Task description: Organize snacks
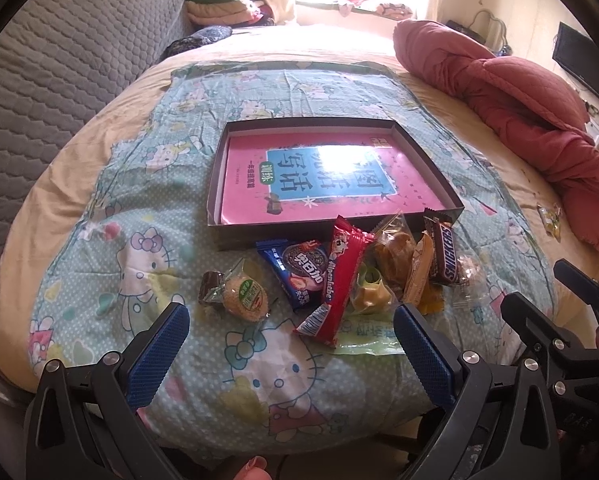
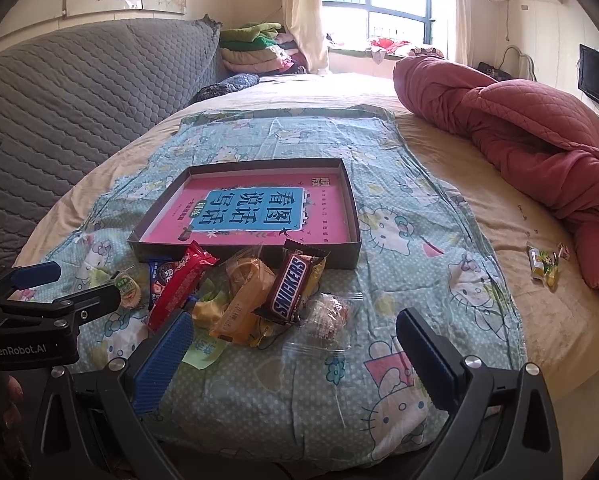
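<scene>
Blue ribbed pads line both tongs. The left tongs [image 1: 291, 344] are spread wide and hold nothing, hovering just short of the snack pile with the red Alpenliebe pack [image 1: 337, 280] lying between the 2 pads. The right tongs [image 2: 295, 354] are equally wide and empty, framing a clear-wrapped candy [image 2: 327, 318] on the Hello Kitty cloth [image 2: 399, 280].

The pile sits touching the near wall of 1 shallow cardboard box [image 1: 445, 176], whose floor is covered by 1 pink workbook [image 1: 327, 176]. In it I count 1 Snickers bar [image 2: 291, 288], 1 blue cookie pack [image 1: 295, 276], 1 round cake in a green-labelled wrapper [image 1: 245, 298], 1 small dark candy [image 1: 209, 292] and several overlapping yellow and orange packets [image 2: 239, 304]; their exact number is unclear. 1 more small packet [image 2: 543, 266] lies well apart on the beige sheet, near the red quilt [image 2: 519, 120].

Open cloth stretches left and right of the pile, and the bed edge runs just under both tongs.
</scene>
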